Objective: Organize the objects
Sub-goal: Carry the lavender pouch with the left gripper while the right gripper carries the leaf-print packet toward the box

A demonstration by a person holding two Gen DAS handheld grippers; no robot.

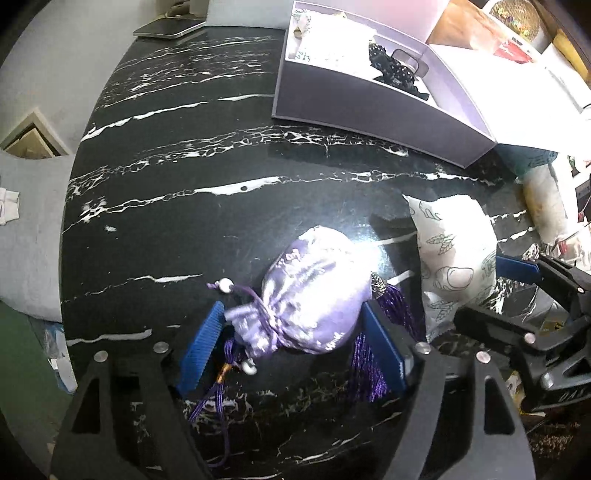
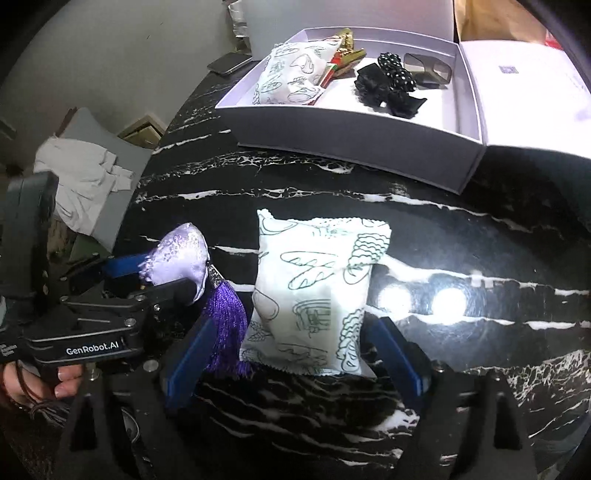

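Observation:
A lilac satin drawstring pouch point(image 1: 314, 291) with a purple tassel point(image 1: 369, 365) lies on the black marble table point(image 1: 177, 206). My left gripper point(image 1: 295, 347) is open, its blue pads on either side of the pouch. In the right wrist view the pouch point(image 2: 177, 258) sits between the left gripper's fingers. A white printed sachet point(image 2: 317, 295) lies beside it, also seen in the left wrist view point(image 1: 454, 254). My right gripper point(image 2: 291, 354) is open around the sachet's near end. An open white box point(image 2: 369, 136) at the back holds another sachet point(image 2: 291, 74), black hair ties point(image 2: 388, 85) and sunglasses point(image 2: 428, 68).
The box lid point(image 2: 528, 96) lies open to the right. A phone point(image 2: 229, 62) rests at the table's far left edge, a tablet-like device point(image 1: 170, 29) in the left wrist view. A grey cushion with white cloth point(image 2: 81, 173) is off the table's left side.

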